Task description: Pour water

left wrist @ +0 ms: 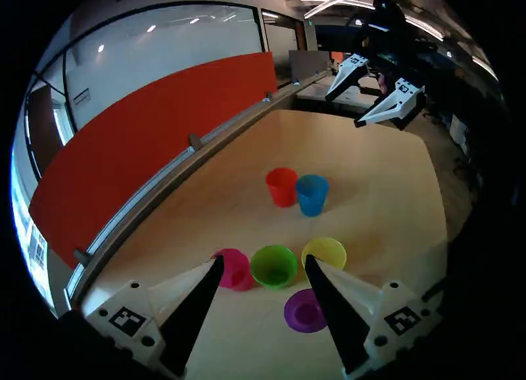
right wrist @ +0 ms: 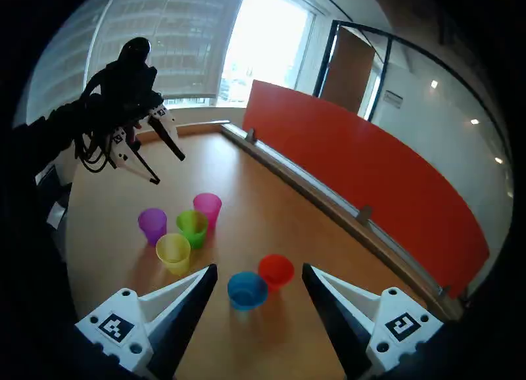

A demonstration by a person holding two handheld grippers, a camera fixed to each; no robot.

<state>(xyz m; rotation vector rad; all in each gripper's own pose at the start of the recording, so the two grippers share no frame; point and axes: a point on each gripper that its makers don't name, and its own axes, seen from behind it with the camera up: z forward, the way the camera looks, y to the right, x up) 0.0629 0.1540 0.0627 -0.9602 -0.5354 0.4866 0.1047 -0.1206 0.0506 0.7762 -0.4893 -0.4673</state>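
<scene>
We open on the left tool (left wrist: pixel 263 260), fingers spread wide with nothing between them, hovering above the near edge of the pale wooden table (left wrist: pixel 388 183). Just past its tips sits a cluster of four translucent plastic cups: pink (left wrist: pixel 233 268), green (left wrist: pixel 273 266), yellow (left wrist: pixel 323 252), and purple (left wrist: pixel 304 310) nearest to us.

Farther out, a red plastic cup (left wrist: pixel 282 186) and a blue plastic cup (left wrist: pixel 311 194) stand touching each other. Across the table the right tool (left wrist: pixel 342 112) hangs in the air, and in its own view its fingers are just as wide and just as empty, with the red and blue pair right in front of them.

By our reading nothing is gripped, so this is the approach before the first grasp. The next move calls for one tool to drop around a cup, close on its wall without crushing it, lift it, and tip it over another cup.

What we can't make out is the water: no cup's inside is clear enough to show a level, so the source cup is anyone's guess. The hands holding the tools are dark and hard to read. The long orange-red partition panel (left wrist: pixel 151 143) hides whatever lies beyond the table's edge.
</scene>
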